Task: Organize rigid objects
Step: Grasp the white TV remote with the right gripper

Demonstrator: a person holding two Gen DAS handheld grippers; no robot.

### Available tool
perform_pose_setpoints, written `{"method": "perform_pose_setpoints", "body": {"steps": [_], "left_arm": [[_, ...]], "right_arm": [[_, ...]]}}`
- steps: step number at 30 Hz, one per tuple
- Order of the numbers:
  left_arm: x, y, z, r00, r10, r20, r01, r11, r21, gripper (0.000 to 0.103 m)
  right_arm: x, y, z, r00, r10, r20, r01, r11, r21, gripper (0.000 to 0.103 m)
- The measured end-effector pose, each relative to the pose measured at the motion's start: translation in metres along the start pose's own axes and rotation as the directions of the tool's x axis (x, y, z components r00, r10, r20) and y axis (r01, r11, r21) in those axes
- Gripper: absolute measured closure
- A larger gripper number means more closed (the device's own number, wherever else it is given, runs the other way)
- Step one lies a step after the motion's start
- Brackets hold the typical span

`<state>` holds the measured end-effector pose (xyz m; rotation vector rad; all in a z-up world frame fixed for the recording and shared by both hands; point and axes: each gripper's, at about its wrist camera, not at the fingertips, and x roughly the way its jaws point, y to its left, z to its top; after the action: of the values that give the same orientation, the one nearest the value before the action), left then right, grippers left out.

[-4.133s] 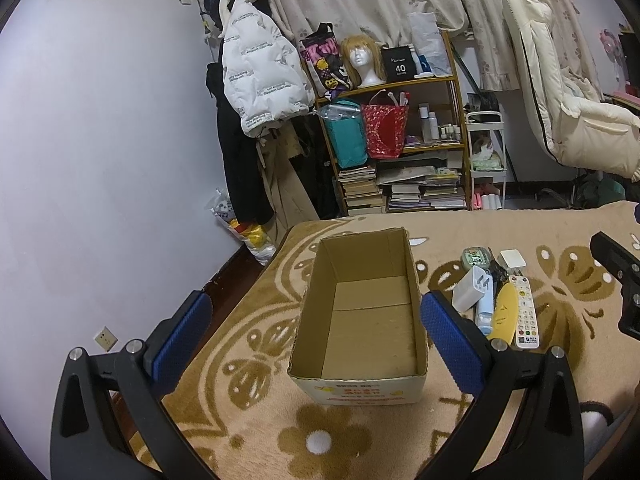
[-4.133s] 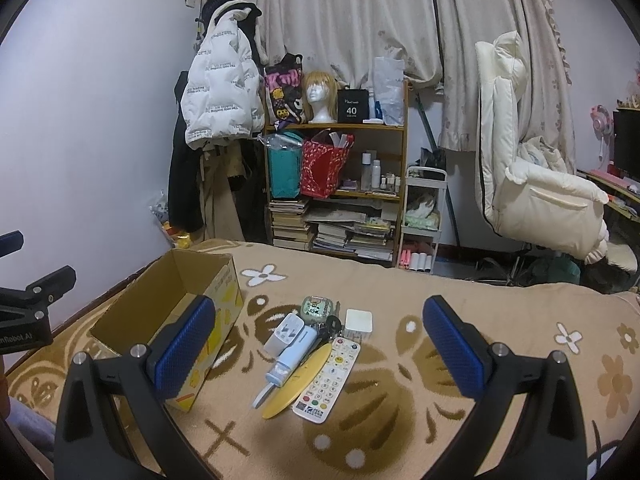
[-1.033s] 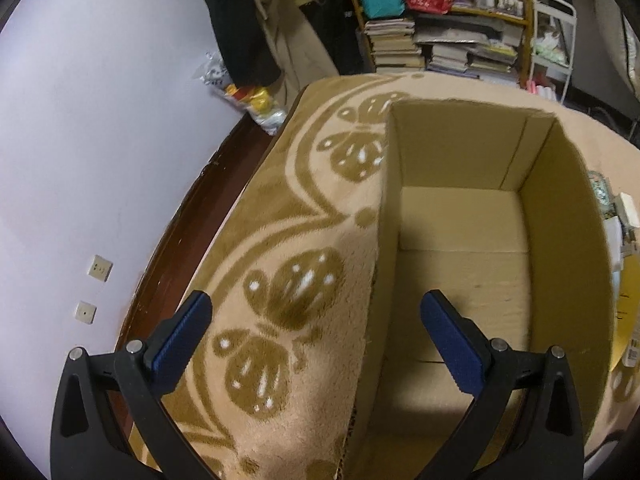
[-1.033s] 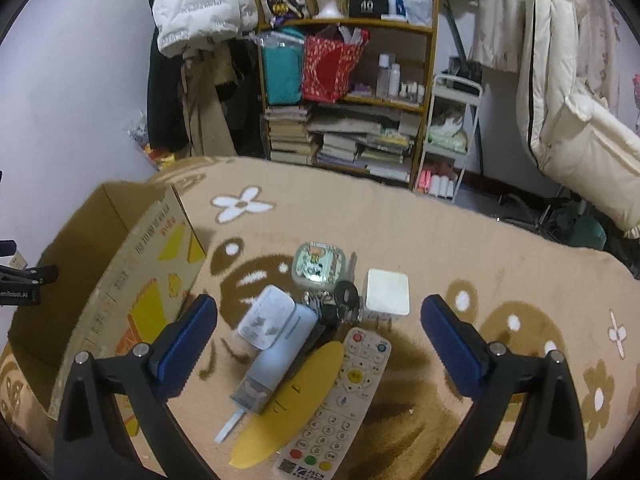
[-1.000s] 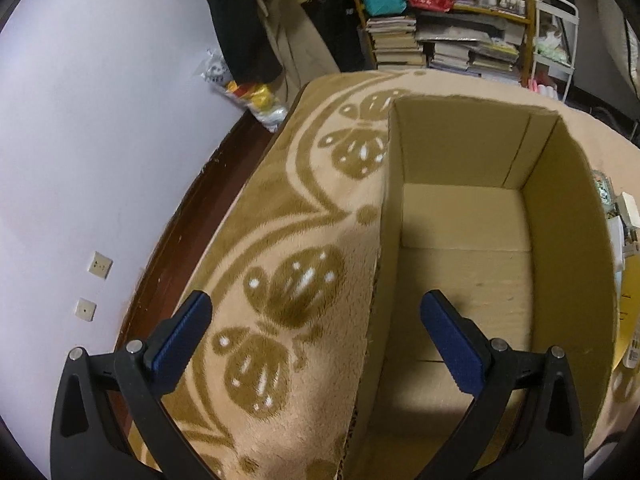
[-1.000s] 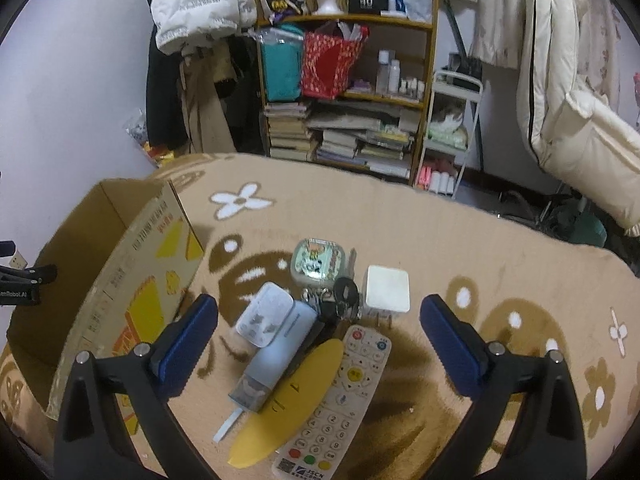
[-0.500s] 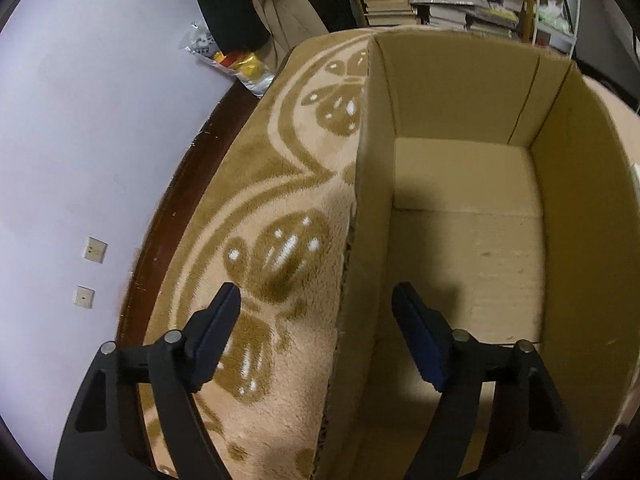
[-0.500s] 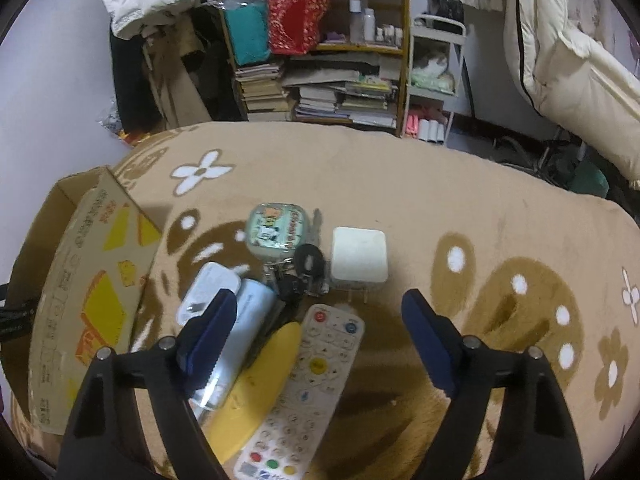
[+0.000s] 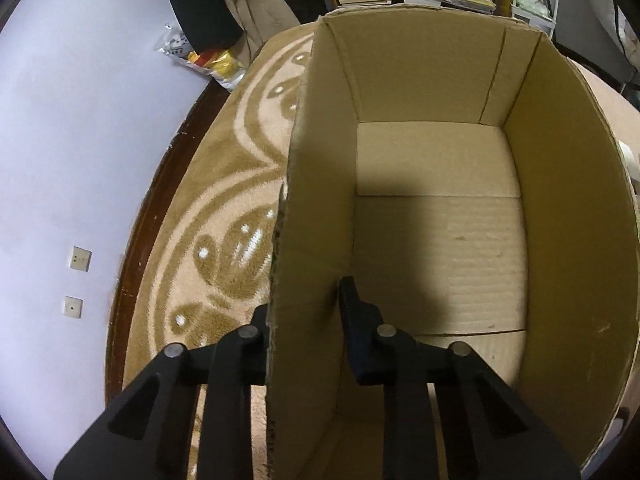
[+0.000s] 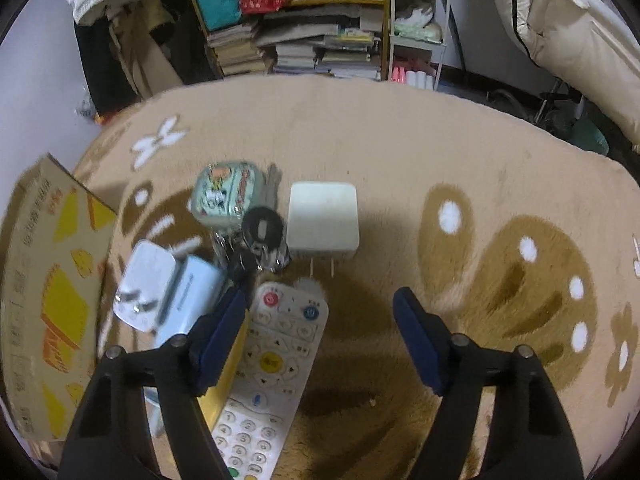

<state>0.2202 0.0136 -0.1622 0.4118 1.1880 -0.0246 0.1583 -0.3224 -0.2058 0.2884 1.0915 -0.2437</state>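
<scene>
the left gripper (image 9: 306,312) is clamped on the left wall of the open cardboard box (image 9: 440,240) — one finger outside, one finger (image 9: 354,320) inside against the wall. the box stands on a tan patterned blanket (image 9: 224,216) and nothing shows on its floor.

the right gripper (image 10: 320,320) hangs with its jaws spread wide, holding nothing, over the near end of a white remote control (image 10: 276,364). just beyond the remote lies a white square charger (image 10: 322,218), prongs toward the remote; left of the charger sit a bunch of keys with a black fob (image 10: 260,240) and a green printed tin (image 10: 226,194). left of the remote lie a pale blue tube (image 10: 188,300) and a white plug adapter (image 10: 142,284); a yellow flat piece (image 10: 224,380) touches the remote's left edge, partly hidden by the gripper.
</scene>
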Motion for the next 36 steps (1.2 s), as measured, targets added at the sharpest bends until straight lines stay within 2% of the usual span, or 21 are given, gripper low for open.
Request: {"method": "perform_pose_setpoints", "body": {"steps": [7, 13, 18, 19, 20, 26, 31, 36], "left_arm": [[-0.003, 0.000, -0.001, 1.000, 0.002, 0.004, -0.002, 1.000, 0.010, 0.083], [-0.002, -0.002, -0.002, 1.000, 0.002, 0.004, -0.002, 1.000, 0.007, 0.083], [-0.003, -0.002, -0.002, 1.000, 0.008, 0.003, -0.008, 1.000, 0.009, 0.083], [-0.003, -0.003, -0.002, 1.000, 0.010, 0.003, -0.010, 1.000, 0.011, 0.083], [-0.003, -0.003, -0.002, 1.000, 0.011, 0.004, -0.011, 1.000, 0.013, 0.083], [-0.002, -0.005, -0.003, 1.000, 0.011, 0.004, -0.011, 1.000, 0.012, 0.083], [-0.003, -0.005, -0.003, 1.000, 0.017, 0.004, -0.017, 1.000, 0.018, 0.083], [-0.004, -0.006, -0.002, 1.000, 0.019, 0.003, -0.019, 1.000, 0.021, 0.083]], "right_arm": [[0.006, 0.004, -0.005, 0.999, 0.021, -0.041, -0.021, 1.000, 0.005, 0.022], [0.013, 0.007, -0.012, 0.992, 0.060, -0.113, -0.054, 0.997, 0.058, 0.022], [0.017, 0.012, -0.016, 0.989, 0.073, -0.131, -0.064, 0.996, 0.067, 0.023], [0.016, 0.013, -0.016, 0.989, 0.074, -0.131, -0.066, 0.996, 0.067, 0.027], [0.016, 0.014, -0.016, 0.988, 0.070, -0.135, -0.061, 0.996, 0.070, 0.037], [0.009, 0.019, -0.019, 0.991, 0.066, -0.119, -0.059, 0.996, 0.061, 0.056], [0.007, 0.036, -0.020, 0.997, 0.010, -0.080, -0.014, 0.998, -0.054, 0.057], [0.007, 0.033, -0.019, 0.998, 0.018, -0.060, -0.021, 0.999, -0.044, 0.058]]}}
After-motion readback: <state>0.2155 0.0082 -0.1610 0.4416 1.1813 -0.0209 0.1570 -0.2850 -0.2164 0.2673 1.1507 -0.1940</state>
